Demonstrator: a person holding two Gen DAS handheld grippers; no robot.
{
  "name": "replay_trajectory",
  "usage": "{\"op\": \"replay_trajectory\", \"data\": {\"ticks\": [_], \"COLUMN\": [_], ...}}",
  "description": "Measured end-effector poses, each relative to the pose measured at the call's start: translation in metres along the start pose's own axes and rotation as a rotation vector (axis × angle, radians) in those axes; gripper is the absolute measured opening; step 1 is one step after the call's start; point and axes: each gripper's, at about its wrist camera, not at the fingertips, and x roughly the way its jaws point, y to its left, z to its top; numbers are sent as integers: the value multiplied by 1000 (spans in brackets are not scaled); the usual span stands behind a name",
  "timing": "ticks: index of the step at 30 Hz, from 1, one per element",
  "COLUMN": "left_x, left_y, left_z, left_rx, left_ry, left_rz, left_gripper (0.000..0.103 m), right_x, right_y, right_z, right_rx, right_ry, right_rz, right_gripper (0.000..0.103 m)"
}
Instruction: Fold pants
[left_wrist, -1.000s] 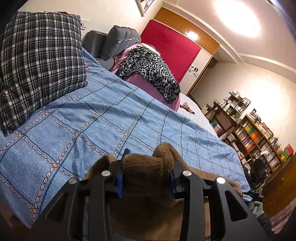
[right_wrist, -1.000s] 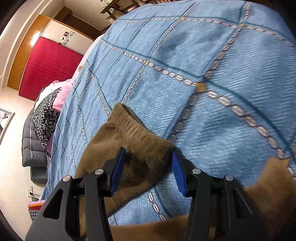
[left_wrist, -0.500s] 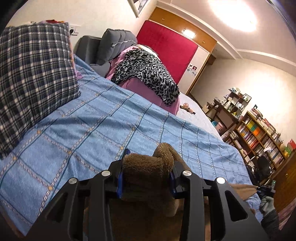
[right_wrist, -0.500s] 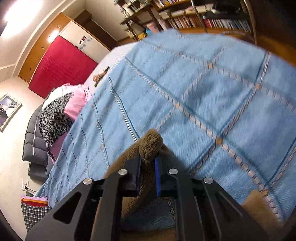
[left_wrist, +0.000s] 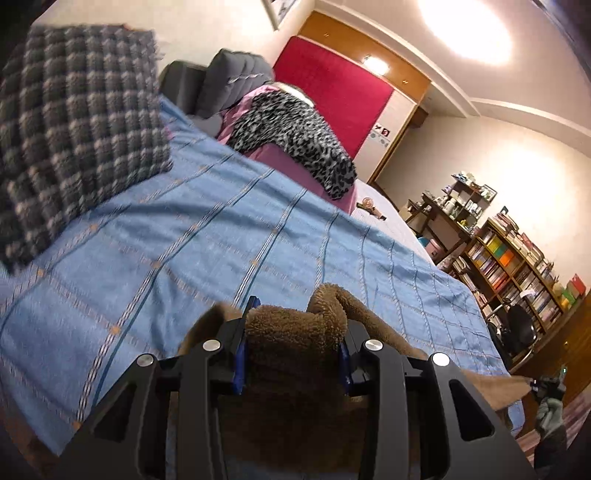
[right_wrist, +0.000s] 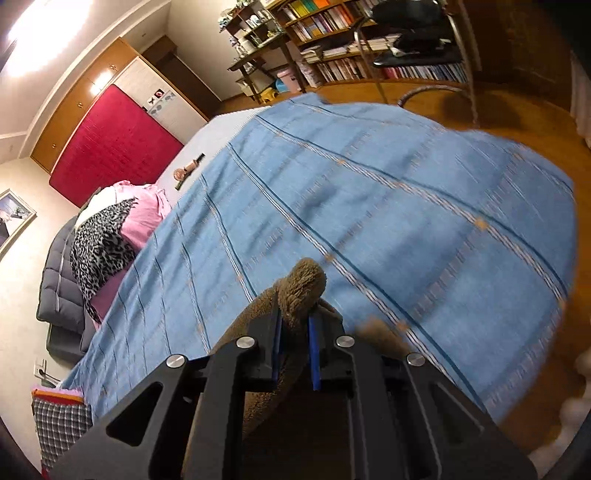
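My left tool (left_wrist: 291, 354) is clamped on a thick bunch of the brown fleece pants (left_wrist: 295, 332), which hang over the blue bedspread (left_wrist: 221, 240). My right tool (right_wrist: 295, 343) pinches a narrower fold of the same pants (right_wrist: 301, 284), jaws nearly together, above the bed's foot end. A plaid cushion (left_wrist: 74, 129) lies at the far left.

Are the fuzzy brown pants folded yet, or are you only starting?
Only starting. Done: both ends are grabbed. The left hand-held gripper is clamped on a thick bunch of the brown fleece pants, and the right hand-held gripper pinches a thinner bit. In hand: the pants are held up over the blue bedspread. Left: no neat fold shows yet, so they need laying flat and folding over.
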Motion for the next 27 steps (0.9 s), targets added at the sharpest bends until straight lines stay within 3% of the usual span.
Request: {"op": "replay_trajectory", "data": {"ticks": [4, 7, 12, 16, 22, 27], "left_x": [-3, 1, 1, -13, -26, -39], "left_y": [16, 21, 28, 44, 66, 64], "left_z": [-24, -39, -58, -67, -73, -73], "left_rx": [-21, 6, 29, -5, -183, -257], "left_ry": [21, 55, 92, 89, 110, 91], "left_rz": [1, 26, 76, 94, -2, -49], "left_gripper": [37, 43, 68, 74, 77, 84], "right_x": [-13, -12, 3, 14, 18, 17], "right_y": [-23, -33, -55, -63, -70, -79], "right_z": [-30, -46, -62, -71, -78, -83], "right_rx": [20, 9, 53, 47, 68, 88], "right_ry": [13, 21, 53, 74, 88, 92], "right_rz": [-24, -60, -93, -124, -96, -85], "right_gripper": [11, 11, 11, 12, 14, 20]}}
